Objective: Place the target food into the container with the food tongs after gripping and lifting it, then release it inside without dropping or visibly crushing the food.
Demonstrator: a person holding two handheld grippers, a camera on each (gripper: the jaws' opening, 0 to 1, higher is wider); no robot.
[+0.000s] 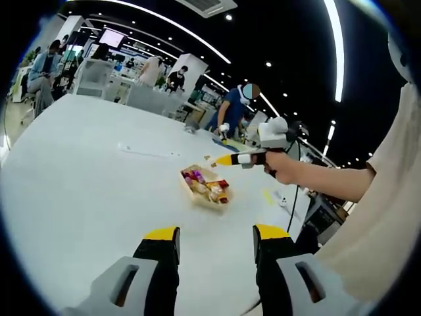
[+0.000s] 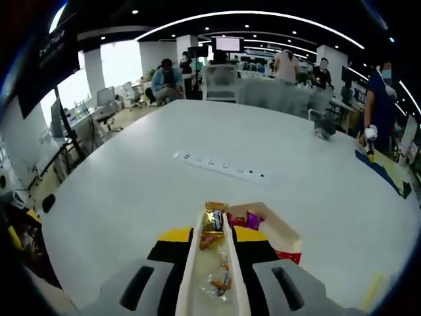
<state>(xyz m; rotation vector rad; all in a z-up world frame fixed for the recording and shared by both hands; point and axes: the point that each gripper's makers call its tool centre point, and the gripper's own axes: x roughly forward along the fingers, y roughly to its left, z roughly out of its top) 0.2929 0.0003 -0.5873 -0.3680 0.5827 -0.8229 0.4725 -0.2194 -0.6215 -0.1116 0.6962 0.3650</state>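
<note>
A shallow beige container (image 1: pixel 212 201) of wrapped snacks lies on the white table, well ahead of my left gripper (image 1: pixel 216 234), whose jaws stand open with nothing between them. A hand holds my right gripper (image 1: pixel 227 159) above and just beyond the container. In the right gripper view, my right gripper (image 2: pixel 214 236) is shut on white food tongs (image 2: pixel 189 276). The tong tips pinch a gold-wrapped snack (image 2: pixel 215 209) over the container (image 2: pixel 281 232), which holds purple and red packets.
A white power strip (image 2: pixel 223 166) lies farther out on the table (image 1: pixel 85 178). Yellow tape marks (image 1: pixel 268 196) and a cable (image 1: pixel 294 195) sit near the right edge. A person in blue (image 1: pixel 231 108) works at the far side, and others sit behind.
</note>
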